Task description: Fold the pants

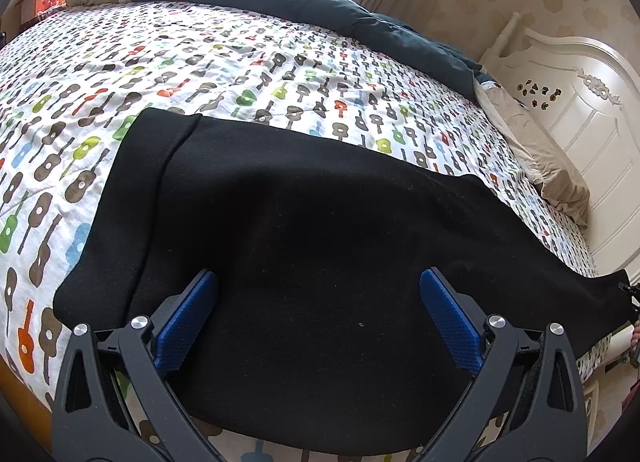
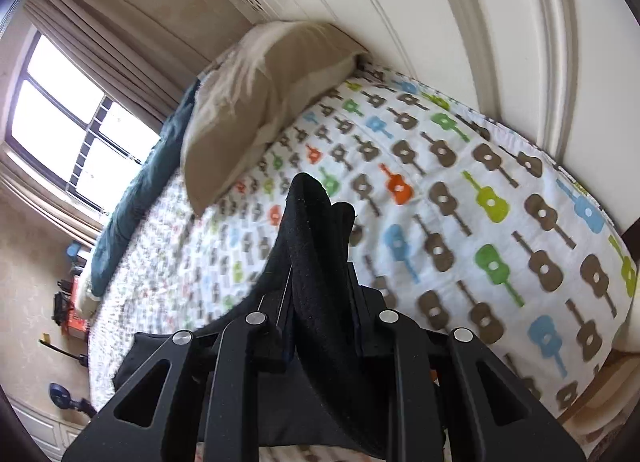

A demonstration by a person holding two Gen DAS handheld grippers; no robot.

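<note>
Black pants (image 1: 312,246) lie spread across the guitar-print bedsheet (image 1: 200,74) in the left wrist view, one end trailing off to the right edge. My left gripper (image 1: 318,318) hovers over the cloth with its blue pads (image 1: 186,326) wide apart and nothing pinched between them. In the right wrist view my right gripper (image 2: 320,302) is shut on a bunched fold of the pants (image 2: 316,246), which stands up between its black jaws, lifted off the sheet (image 2: 460,198). The pads themselves are hidden by the cloth.
A tan pillow (image 2: 256,102) and a dark teal duvet (image 1: 304,6) lie along the bed's far side. The white headboard (image 1: 580,110) bounds one end. A window with curtains (image 2: 68,110) and clutter on the floor (image 2: 68,310) sit beyond the bed.
</note>
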